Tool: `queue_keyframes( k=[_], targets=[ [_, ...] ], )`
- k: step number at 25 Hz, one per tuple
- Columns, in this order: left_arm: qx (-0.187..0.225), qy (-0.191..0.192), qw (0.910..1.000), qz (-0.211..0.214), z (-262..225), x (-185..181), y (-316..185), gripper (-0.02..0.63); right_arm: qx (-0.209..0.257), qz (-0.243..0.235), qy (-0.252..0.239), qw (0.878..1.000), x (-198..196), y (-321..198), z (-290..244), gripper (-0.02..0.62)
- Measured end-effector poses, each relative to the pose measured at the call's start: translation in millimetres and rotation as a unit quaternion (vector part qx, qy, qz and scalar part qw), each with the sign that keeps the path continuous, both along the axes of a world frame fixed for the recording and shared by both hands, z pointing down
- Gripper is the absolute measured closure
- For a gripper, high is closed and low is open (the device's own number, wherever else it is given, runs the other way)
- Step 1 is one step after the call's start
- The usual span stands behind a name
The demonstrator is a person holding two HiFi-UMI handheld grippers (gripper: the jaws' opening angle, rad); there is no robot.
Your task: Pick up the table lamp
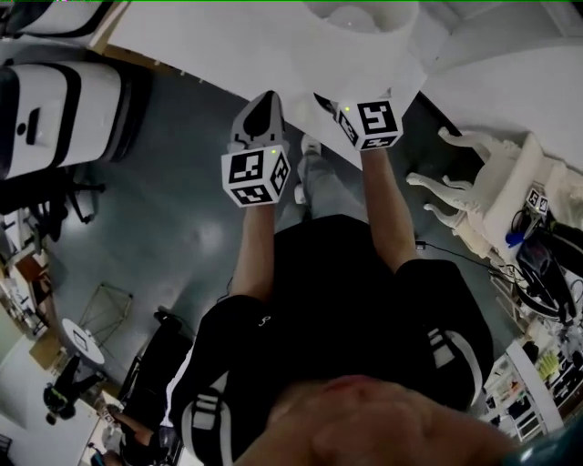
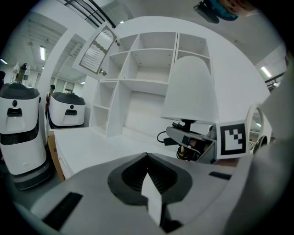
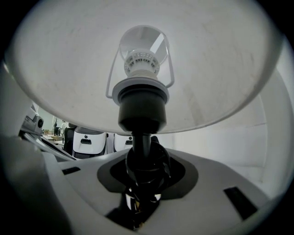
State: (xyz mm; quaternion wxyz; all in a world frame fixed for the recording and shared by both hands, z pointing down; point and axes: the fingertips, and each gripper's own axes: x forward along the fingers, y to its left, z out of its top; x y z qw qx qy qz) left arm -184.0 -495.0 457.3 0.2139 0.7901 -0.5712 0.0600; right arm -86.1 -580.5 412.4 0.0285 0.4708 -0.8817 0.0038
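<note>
The table lamp has a white shade, a bulb in a black socket and a thin black stem. My right gripper is shut on that stem just below the socket. In the left gripper view the lamp shade stands at the right, with the right gripper and its marker cube under it. In the head view the shade shows at the top edge, above the right gripper. My left gripper hangs beside it to the left, apart from the lamp, its jaws together with nothing held.
A white table lies ahead, with a white open shelf unit at its back. White robot bodies stand at the left, past the table's edge. An ornate white chair and cluttered shelves are at the right.
</note>
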Motion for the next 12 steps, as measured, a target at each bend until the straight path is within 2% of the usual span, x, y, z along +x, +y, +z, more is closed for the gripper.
queue_keyframes(
  k=[12],
  targets=[
    [0.076, 0.008, 0.9968, 0.023, -73, 33, 74, 0.597, 0.054, 0.002, -0.015, 0.998, 25, 97, -90, 0.458]
  ],
)
